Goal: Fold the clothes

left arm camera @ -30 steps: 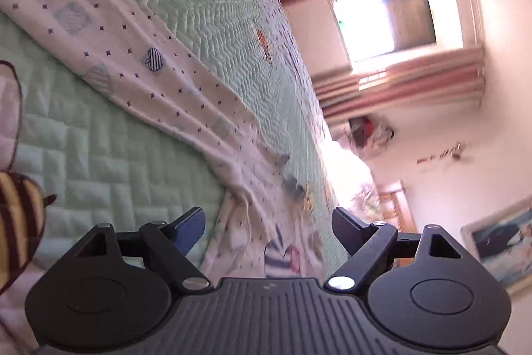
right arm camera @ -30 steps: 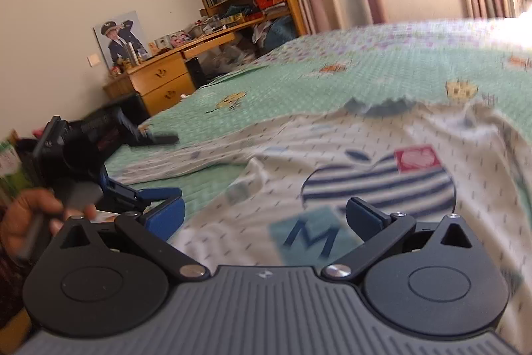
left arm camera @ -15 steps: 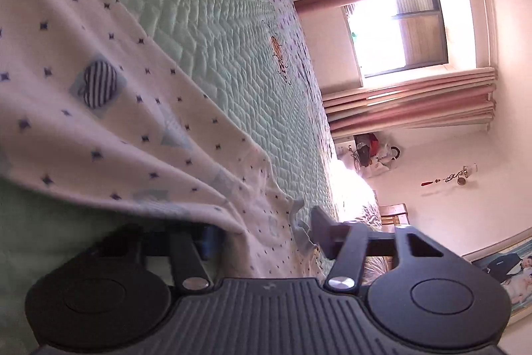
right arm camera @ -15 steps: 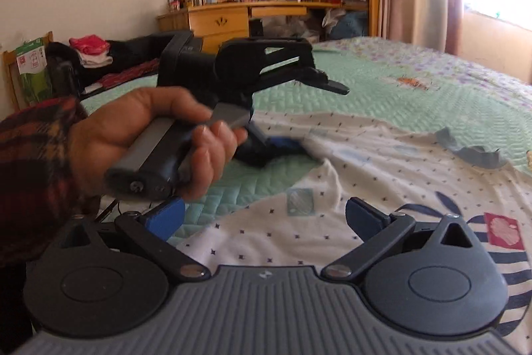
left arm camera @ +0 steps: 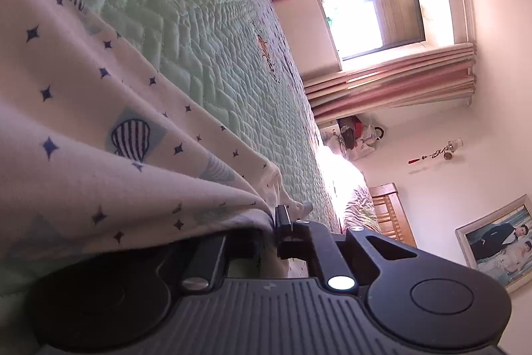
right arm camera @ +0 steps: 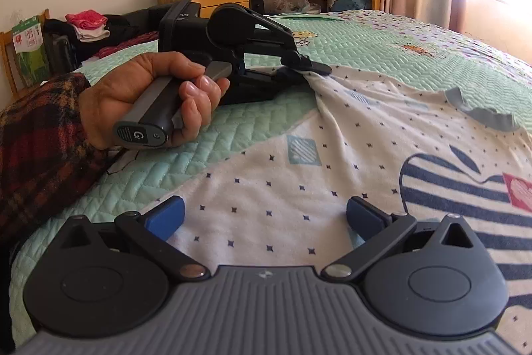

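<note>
1. Showed a white star-print shirt (right arm camera: 299, 175) spread across a green quilt (right arm camera: 382, 55) on a bed, grey collar toward the far right.
2. Showed the left gripper (right arm camera: 309, 69), held in a person's hand (right arm camera: 149, 95), with jaws that had just been closing. Clenched on a bunched edge of the shirt, likely a sleeve or shoulder, with cloth between the jaws.
3. Showed the right gripper (right arm camera: 264, 215) released, jaws spread wide just above the shirt's lower part, grasping nothing.
4. Looked like a thin pinch near the fingertips. Could have slipped free on lifting and dropped the fold halfway.
5. Could have caught the quilt along with the shirt, given how low the left jaws sat, and dragged the bedding up.
6. Could have skewed the fold if pulled from one side only, with no hold yet taken on the right.
</note>
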